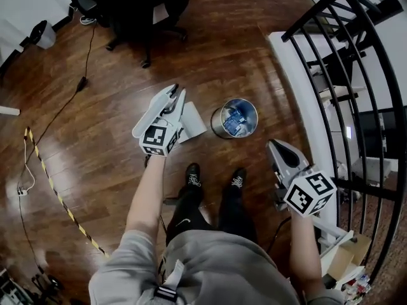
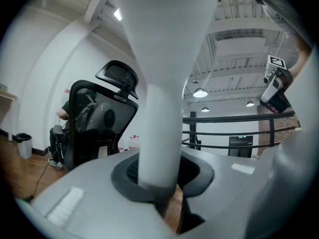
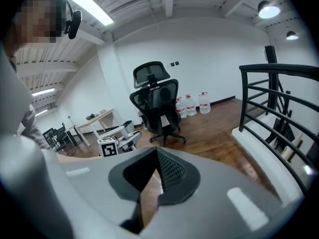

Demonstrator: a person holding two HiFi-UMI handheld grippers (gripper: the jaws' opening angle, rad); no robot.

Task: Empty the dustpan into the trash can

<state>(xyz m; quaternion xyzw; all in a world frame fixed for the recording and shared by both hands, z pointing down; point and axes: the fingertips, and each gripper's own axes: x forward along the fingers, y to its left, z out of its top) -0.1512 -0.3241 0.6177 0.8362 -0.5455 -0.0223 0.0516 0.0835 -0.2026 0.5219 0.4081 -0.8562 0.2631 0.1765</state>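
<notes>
The left gripper (image 1: 174, 94) was clenched on the white dustpan's handle (image 2: 160, 88), the dustpan (image 1: 193, 123) hanging just beside the trash can (image 1: 218, 121), which stood on the wood floor (image 1: 95, 145) ahead of the person's shoes. The can held blue-printed litter (image 1: 237, 121). The right gripper (image 1: 275, 147) had its jaws drawn together on nothing, to the can's right near the black railing (image 1: 356, 75).

White dustpan (image 1: 193, 123) held aloft, tilted, just beside the upright round metal trash can (image 1: 219, 128).
</notes>
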